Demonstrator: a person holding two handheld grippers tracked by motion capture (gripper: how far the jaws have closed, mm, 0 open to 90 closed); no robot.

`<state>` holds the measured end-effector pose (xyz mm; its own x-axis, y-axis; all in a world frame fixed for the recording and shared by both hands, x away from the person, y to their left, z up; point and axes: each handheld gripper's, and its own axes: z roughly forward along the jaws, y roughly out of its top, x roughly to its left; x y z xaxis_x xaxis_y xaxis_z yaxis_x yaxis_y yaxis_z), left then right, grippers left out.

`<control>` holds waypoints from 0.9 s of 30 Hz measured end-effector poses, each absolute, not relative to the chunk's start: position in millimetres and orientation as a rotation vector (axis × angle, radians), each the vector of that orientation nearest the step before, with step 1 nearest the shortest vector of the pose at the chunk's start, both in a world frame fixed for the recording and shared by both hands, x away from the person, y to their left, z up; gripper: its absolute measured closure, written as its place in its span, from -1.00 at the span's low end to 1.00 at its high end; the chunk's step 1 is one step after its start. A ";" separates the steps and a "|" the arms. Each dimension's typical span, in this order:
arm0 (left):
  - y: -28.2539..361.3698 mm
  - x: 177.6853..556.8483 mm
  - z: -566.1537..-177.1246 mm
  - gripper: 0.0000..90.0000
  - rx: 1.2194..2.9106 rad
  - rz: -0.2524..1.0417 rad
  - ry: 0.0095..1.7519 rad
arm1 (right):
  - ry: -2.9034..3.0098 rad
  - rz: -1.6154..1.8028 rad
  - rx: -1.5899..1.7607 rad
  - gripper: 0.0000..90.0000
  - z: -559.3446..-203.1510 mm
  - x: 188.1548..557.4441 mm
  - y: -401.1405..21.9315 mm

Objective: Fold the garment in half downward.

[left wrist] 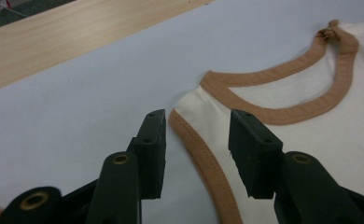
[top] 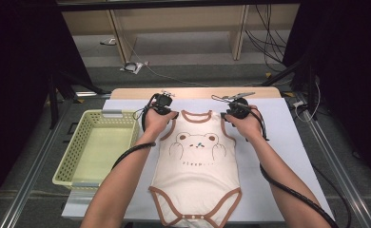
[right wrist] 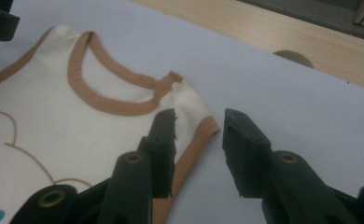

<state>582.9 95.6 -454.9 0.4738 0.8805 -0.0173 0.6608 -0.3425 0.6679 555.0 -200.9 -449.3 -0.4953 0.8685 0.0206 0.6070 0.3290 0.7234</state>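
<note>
A cream baby bodysuit (top: pixel 195 156) with brown trim and a bear print lies flat on a white sheet (top: pixel 281 142), neck end away from me. My left gripper (top: pixel 163 105) is at its left shoulder. In the left gripper view the jaws (left wrist: pixel 196 119) stand apart, straddling the brown-edged shoulder strap (left wrist: pixel 192 116) without pressing it. My right gripper (top: pixel 236 107) is at the right shoulder. Its jaws (right wrist: pixel 199 116) stand apart around the strap corner (right wrist: pixel 196 112), and the left-hand pad (right wrist: pixel 164 140) lies over the cloth. The bodysuit's neckline (right wrist: pixel 110 102) is between the two grippers.
A pale yellow-green plastic basket (top: pixel 72 156) stands left of the sheet, with nothing in it. A wooden table edge (top: pixel 193 92) runs along the far side. Cables trail from both grippers past my forearms. Dark stands and floor cables lie beyond the table.
</note>
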 end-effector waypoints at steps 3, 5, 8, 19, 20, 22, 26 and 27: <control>98.5 587.9 -459.0 0.27 2.110 0.446 1.298 | 2.227 0.945 1.339 0.53 -453.8 565.1 -199.1; 99.5 590.0 -462.5 0.27 2.124 0.420 1.300 | 2.236 0.934 1.348 0.53 -457.5 570.0 -196.8; 101.4 593.1 -467.4 0.29 2.130 0.405 1.304 | 2.250 0.906 1.353 0.55 -463.0 575.4 -191.8; 95.1 599.8 -476.2 0.35 2.124 0.381 1.316 | 2.241 0.873 1.416 0.64 -474.7 586.6 -191.7; 96.4 600.4 -477.7 0.35 2.119 0.375 1.327 | 2.240 0.881 1.415 0.64 -474.3 587.0 -191.8; 97.8 601.1 -479.7 0.35 2.111 0.376 1.335 | 2.237 0.883 1.416 0.64 -473.9 587.7 -191.7; 97.0 602.4 -479.4 0.37 2.115 0.376 1.335 | 2.235 0.887 1.437 0.59 -474.6 590.5 -192.0; 96.6 602.7 -479.6 0.37 2.113 0.378 1.337 | 2.228 0.896 1.452 0.55 -475.2 591.6 -191.8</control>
